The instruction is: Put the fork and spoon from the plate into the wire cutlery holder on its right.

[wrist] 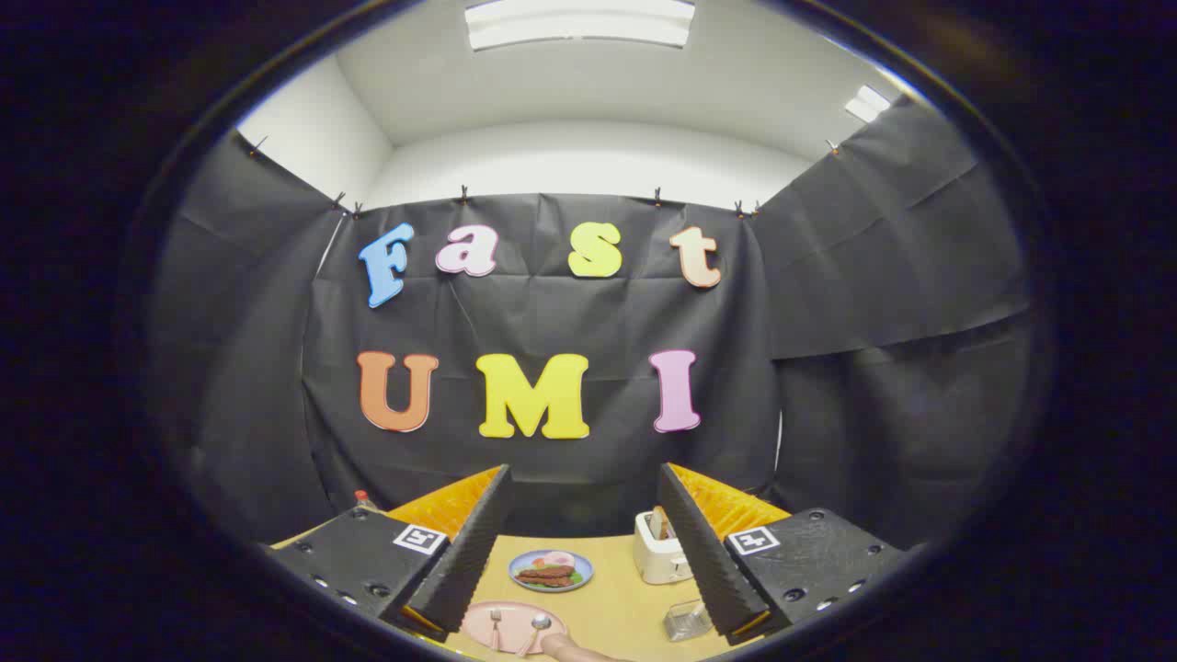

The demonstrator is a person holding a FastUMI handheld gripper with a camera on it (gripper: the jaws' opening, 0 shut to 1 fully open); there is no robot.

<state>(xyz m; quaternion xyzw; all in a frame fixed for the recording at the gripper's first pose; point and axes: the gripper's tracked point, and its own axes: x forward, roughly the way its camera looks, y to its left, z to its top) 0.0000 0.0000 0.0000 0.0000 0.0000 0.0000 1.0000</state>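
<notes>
The tool (583, 533) sits low in the frame, its two fingers (460, 561) spread wide apart and angled upward and inward, holding nothing. A person's hand (575, 649) reaches in at the bottom centre.

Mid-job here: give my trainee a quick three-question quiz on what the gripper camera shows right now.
1. True or false: the silver fork and silver spoon lie on the round pink plate.
2. The fingers of the hand-held gripper stand: A) shut on the spoon B) open, holding nothing C) shut on the fork
3. Fill in: behind the clear wire cutlery holder stands a white ____.

Key: 1 true; 2 B; 3 toaster
</notes>
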